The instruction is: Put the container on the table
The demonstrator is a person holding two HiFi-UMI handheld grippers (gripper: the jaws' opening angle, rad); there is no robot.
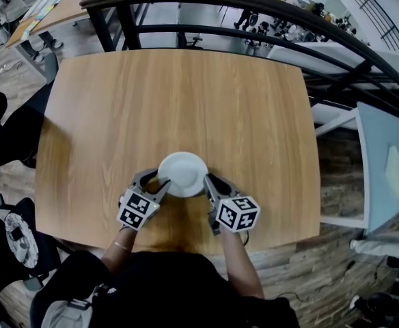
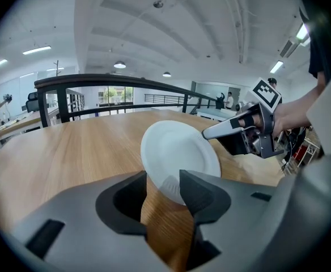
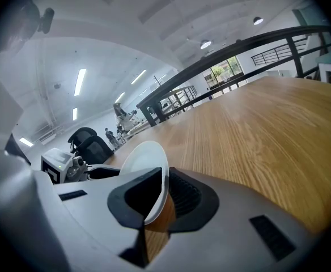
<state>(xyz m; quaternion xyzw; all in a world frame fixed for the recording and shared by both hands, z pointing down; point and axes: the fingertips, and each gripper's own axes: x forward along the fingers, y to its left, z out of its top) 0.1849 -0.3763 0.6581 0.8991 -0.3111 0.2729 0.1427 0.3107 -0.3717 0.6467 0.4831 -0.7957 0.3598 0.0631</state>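
Note:
A white paper plate (image 1: 182, 174) is near the front edge of the round-cornered wooden table (image 1: 186, 94), between my two grippers. My left gripper (image 1: 155, 182) is at its left rim. In the left gripper view the plate (image 2: 179, 157) has its rim between the jaws of the left gripper (image 2: 162, 188), with bare wood showing beside the left jaw, so the jaws stand open. My right gripper (image 1: 210, 183) is at the plate's right rim. In the right gripper view the right gripper (image 3: 164, 194) is shut on the thin edge of the plate (image 3: 145, 163).
A black curved railing (image 1: 254, 5) runs behind the table's far edge, with a lower floor and people beyond it. Black office chairs (image 1: 1, 135) stand at the left. A pale side table (image 1: 384, 169) stands at the right. The person's arms come in over the table's front edge.

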